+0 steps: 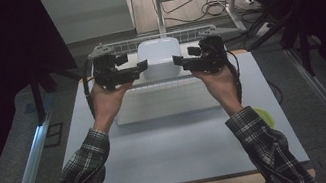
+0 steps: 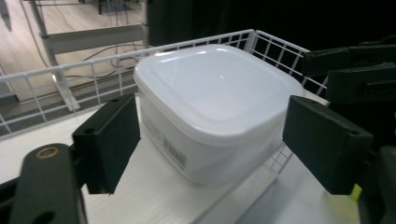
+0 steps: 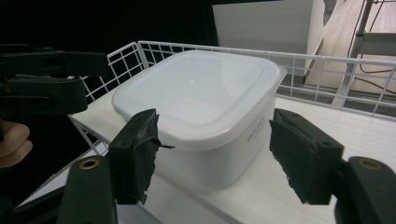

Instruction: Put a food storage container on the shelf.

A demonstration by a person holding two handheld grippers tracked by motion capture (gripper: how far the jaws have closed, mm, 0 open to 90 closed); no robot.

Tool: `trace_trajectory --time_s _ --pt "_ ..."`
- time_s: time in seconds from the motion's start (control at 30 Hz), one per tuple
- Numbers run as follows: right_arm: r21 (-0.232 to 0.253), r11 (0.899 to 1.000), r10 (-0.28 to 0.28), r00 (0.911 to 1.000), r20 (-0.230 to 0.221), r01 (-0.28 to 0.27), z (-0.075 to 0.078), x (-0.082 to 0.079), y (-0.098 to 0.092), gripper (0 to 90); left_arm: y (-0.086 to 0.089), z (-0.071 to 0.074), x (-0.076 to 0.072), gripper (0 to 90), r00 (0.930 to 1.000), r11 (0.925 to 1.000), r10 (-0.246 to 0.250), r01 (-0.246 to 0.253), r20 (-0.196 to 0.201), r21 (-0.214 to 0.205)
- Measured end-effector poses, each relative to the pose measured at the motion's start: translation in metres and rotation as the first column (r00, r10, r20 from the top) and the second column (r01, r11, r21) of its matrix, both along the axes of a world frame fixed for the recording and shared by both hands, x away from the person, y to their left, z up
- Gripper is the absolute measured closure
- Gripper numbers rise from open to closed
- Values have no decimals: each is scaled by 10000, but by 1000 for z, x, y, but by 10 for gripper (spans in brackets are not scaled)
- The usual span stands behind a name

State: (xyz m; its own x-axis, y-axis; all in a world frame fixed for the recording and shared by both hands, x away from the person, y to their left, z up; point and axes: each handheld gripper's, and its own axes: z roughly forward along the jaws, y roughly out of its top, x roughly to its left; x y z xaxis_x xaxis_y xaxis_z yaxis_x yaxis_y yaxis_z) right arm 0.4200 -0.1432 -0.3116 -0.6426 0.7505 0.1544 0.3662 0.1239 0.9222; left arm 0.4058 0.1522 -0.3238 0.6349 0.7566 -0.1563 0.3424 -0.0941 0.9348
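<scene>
A white square container with a shut lid (image 1: 160,56) (image 2: 210,102) (image 3: 205,98) stands on a white wire rack (image 1: 151,38) (image 2: 56,77) (image 3: 327,63) at the far side of the table. My left gripper (image 1: 139,68) (image 2: 217,144) is at the container's left side, its jaws open astride a near corner, and the pads do not press on it. My right gripper (image 1: 181,62) (image 3: 219,154) mirrors it at the right side, also open around a corner with a gap at each pad. Each gripper view also shows the other gripper (image 2: 355,70) (image 3: 42,79) beyond the container.
The rack's low wire wall runs behind and beside the container. A flat white board (image 1: 168,103) lies in front of the rack on the pale table (image 1: 180,144). A yellow-green object (image 1: 264,116) sits near the right sleeve. Dark floor and metal rails flank the table.
</scene>
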Motion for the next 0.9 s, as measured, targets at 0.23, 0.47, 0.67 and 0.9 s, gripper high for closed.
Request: trace_trajectory --time_s 0.23,0.47,0.67,0.9 --pt "-242 9992 325 9993 193 -321 -7 -15 -4 245 5 -9 -19 92 9991 9990 -432 432 30 98" --pt "-362 9968 714 9973 196 -706 -14 -29 -6 182 10 -21 -42 52 9966 9964 -810 806 166 261" --pt "-608 9912 1188 9929 113 -1179 -22 -43 -5 131 14 -34 -57 40 9946 9935 -1036 1030 112 478" --pt "-816 9854 1506 9886 77 -1495 -33 -60 -6 91 13 -49 -73 34 9908 9857 -1295 1243 390 1139"
